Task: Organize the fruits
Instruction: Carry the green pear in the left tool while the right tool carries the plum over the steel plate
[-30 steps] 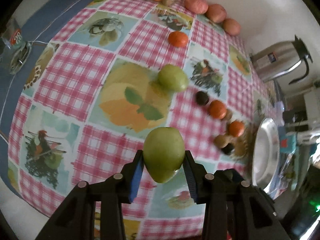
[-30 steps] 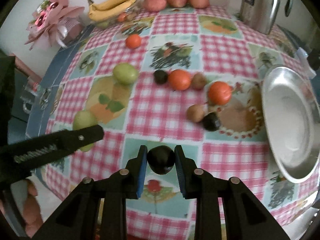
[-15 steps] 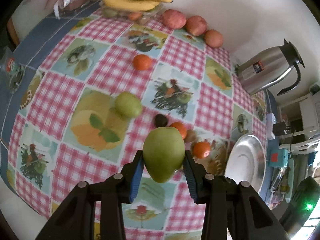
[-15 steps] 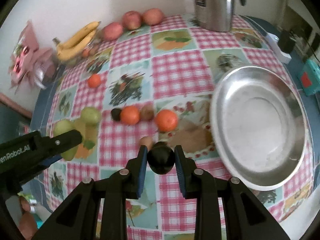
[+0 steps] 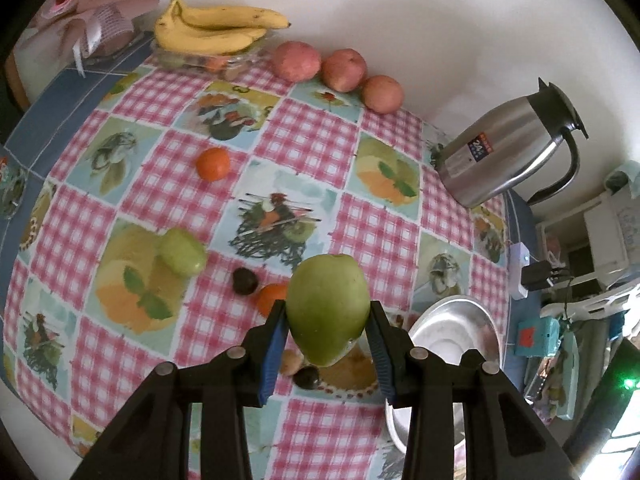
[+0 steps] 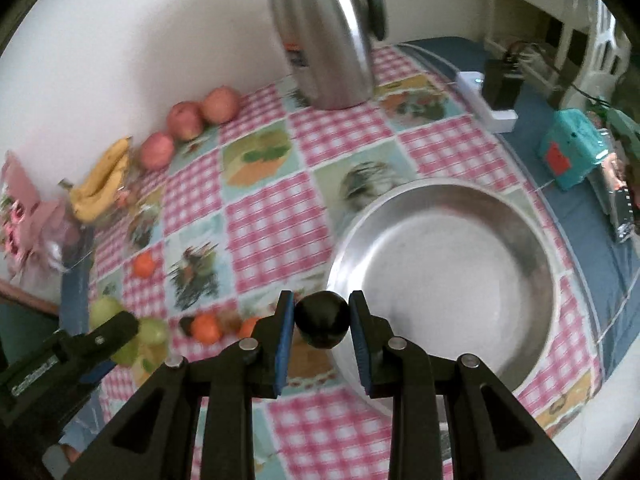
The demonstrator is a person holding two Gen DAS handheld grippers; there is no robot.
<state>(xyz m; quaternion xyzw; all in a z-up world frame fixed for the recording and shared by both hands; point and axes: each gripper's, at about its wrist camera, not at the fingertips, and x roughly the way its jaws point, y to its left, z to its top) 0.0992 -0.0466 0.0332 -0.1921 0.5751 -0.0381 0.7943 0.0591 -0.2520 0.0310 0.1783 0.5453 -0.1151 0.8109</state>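
My left gripper [image 5: 328, 322] is shut on a large green fruit [image 5: 328, 304], held above the checked tablecloth. My right gripper [image 6: 322, 322] is shut on a small dark round fruit [image 6: 322, 320], hanging over the near left rim of a wide steel bowl [image 6: 444, 268]. The same steel bowl [image 5: 456, 332] shows to the right of the left gripper. A second green fruit [image 5: 182, 250], a dark fruit [image 5: 245, 281], oranges [image 5: 213, 164] and small brown fruits [image 5: 291, 361] lie on the cloth.
Bananas [image 5: 212, 28] and three red apples [image 5: 342, 69] line the back wall. A steel thermos jug [image 5: 512, 152] stands at the back right, beside the bowl. A pink gift box [image 5: 96, 12] sits far left. A white power strip [image 6: 486, 100] and a teal box [image 6: 570, 148] lie beyond the bowl.
Both grippers have risen and moved rightward across the table toward the steel bowl, each keeping its fruit. The right wrist has rolled, and the bowl now fills its view.
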